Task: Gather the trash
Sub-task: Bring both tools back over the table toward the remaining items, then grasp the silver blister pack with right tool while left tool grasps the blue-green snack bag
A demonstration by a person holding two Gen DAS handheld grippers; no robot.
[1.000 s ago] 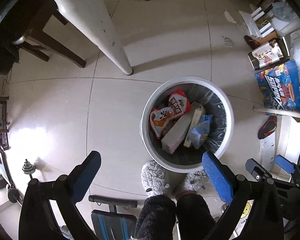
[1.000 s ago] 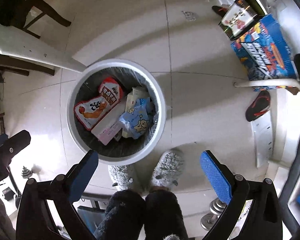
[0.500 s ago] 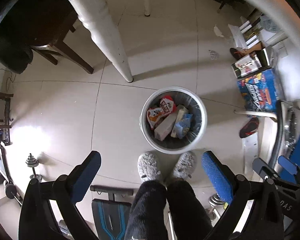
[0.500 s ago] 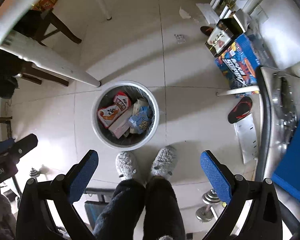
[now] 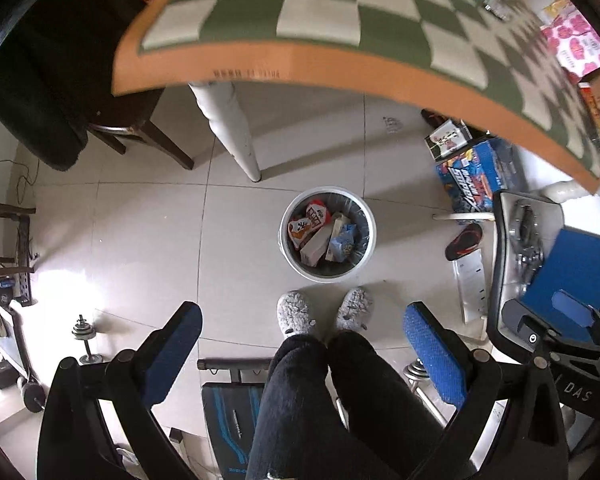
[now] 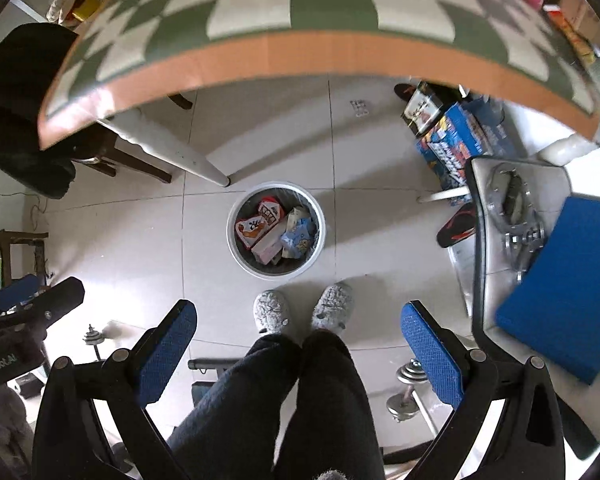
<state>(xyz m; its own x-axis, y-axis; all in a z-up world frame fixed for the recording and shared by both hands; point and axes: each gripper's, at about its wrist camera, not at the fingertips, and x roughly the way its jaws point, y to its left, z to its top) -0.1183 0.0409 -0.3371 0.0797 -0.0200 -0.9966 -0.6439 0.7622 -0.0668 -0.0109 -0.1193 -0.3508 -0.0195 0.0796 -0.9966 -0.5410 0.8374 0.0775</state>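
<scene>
Both grippers [image 5: 300,344] [image 6: 298,340] agape, high over wrapper-filled white bin [image 5: 327,276].

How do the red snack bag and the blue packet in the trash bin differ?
The red snack bag is red and white with a cartoon print; the blue packet is pale blue. The red snack bag lies against the bin's left wall, the blue packet toward the right, with a pale carton between them. Both lie inside the white trash bin, on top of the pile.

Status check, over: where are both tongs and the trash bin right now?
Left tongs open, empty. Right tongs open, empty. Trash bin on floor below, holding wrappers, near slippers. Checkered table edge overhead, nothing blocking bin.
</scene>
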